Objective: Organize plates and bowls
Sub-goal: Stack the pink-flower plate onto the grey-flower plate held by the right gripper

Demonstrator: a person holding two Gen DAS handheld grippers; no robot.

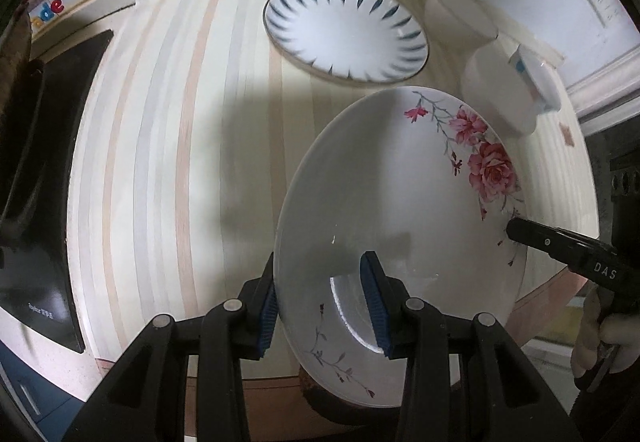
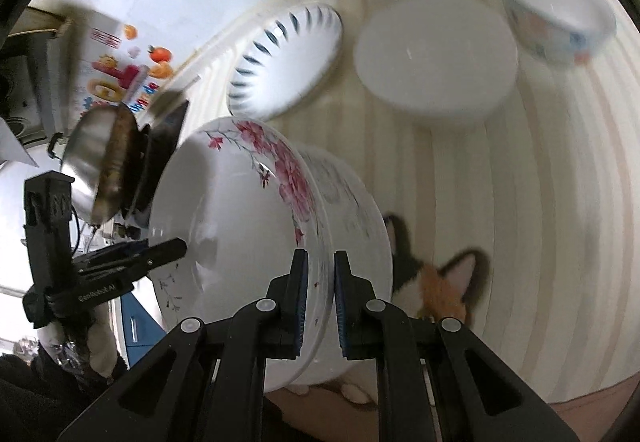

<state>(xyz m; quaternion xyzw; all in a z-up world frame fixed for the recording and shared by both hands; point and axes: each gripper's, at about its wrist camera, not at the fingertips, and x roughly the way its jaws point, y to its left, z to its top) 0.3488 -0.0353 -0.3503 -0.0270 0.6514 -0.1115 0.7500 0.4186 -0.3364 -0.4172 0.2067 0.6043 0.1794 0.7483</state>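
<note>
A rose plate [image 1: 400, 210] is held tilted above the striped counter [image 1: 168, 146] in the lower right of the left wrist view, its rim pinched between the closed jaws of the left gripper [image 1: 324, 306]. The right gripper [image 1: 568, 246] is seen at the plate's far rim, at the right edge of that frame. In the right wrist view its jaws are nearly shut on the rim — the right gripper [image 2: 321, 298] sits at bottom centre, and two plates [image 2: 280, 242] appear stacked there, though blur leaves it unclear which rim is gripped. The left gripper [image 2: 132, 262] is seen at the left. A blue-petal plate [image 1: 346, 30] lies on the counter at top centre, with white bowls [image 1: 500, 90] at upper right. A steel pot [image 2: 96, 166] is seen at the left.
</note>
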